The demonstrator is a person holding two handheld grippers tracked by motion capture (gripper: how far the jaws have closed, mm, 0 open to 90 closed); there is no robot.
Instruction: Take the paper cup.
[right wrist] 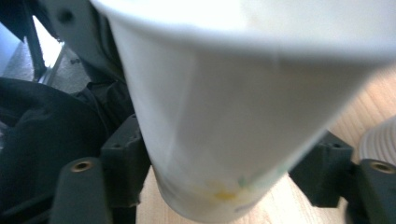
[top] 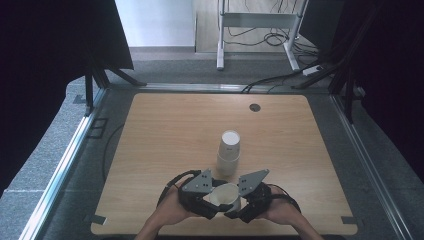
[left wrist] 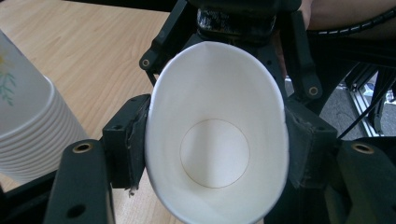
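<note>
A white paper cup (top: 225, 196) hangs just above the near edge of the wooden table (top: 175, 125), between both grippers. My left gripper (top: 214, 199) is shut on it near the rim. In the left gripper view the pads (left wrist: 133, 140) press the cup (left wrist: 215, 140) into an oval, and I look down into its empty inside. My right gripper (top: 237, 202) comes from the other side. In the right gripper view the cup's lower part (right wrist: 224, 130) sits between the open jaws of that gripper (right wrist: 219, 172), pads close beside its wall.
A stack of upside-down paper cups (top: 229, 152) stands in the middle of the table, just beyond the grippers, seen also as the stack (left wrist: 28, 121) and its edge (right wrist: 378, 140). A round grommet (top: 255, 107) sits near the far edge. Black frame posts flank the table.
</note>
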